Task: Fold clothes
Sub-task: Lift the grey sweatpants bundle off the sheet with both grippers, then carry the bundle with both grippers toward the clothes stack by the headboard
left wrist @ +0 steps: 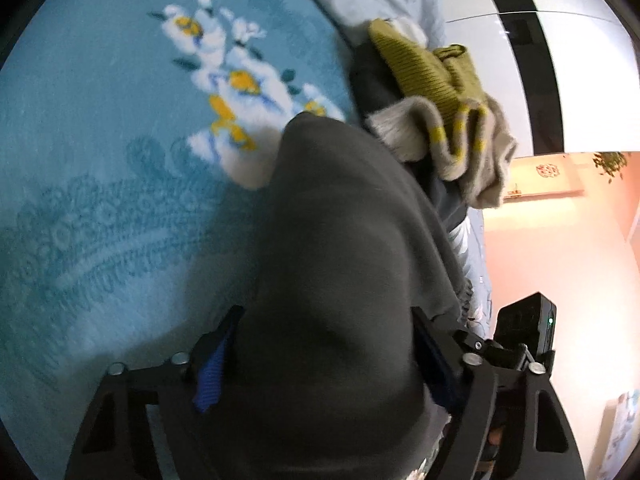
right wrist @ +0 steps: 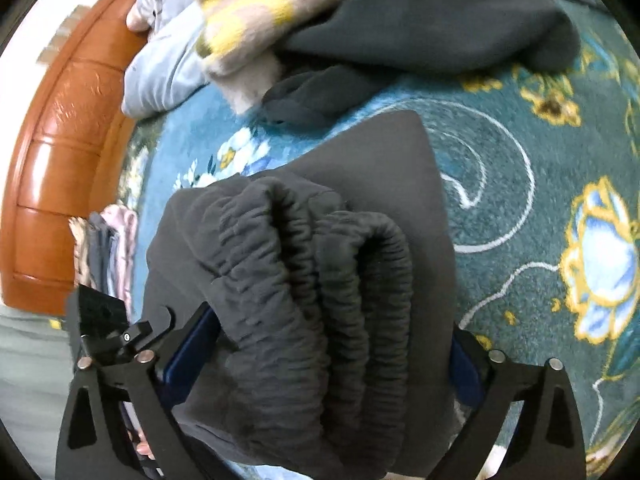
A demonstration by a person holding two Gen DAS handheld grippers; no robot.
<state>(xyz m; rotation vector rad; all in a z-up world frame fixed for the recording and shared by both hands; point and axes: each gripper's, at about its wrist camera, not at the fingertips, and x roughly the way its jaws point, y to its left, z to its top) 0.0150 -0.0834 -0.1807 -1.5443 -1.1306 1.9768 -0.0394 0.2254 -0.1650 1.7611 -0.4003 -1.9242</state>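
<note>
A dark grey garment (left wrist: 340, 264) fills the middle of the left wrist view and lies over a teal flowered blanket (left wrist: 104, 168). My left gripper (left wrist: 324, 360) is shut on the garment; its fingertips are hidden by the cloth. In the right wrist view the same grey garment (right wrist: 304, 292) shows its folded elastic waistband. My right gripper (right wrist: 332, 360) is shut on that waistband bundle, which sits between the jaws above the blanket (right wrist: 520, 208).
A pile of unfolded clothes lies beyond: an olive and beige knit sweater (left wrist: 444, 108), (right wrist: 256, 20) and a dark garment (right wrist: 432, 12). A light blue quilt (right wrist: 168, 60) and wooden headboard (right wrist: 60, 152) are at the left. Folded clothes (right wrist: 108, 248) lie by the headboard.
</note>
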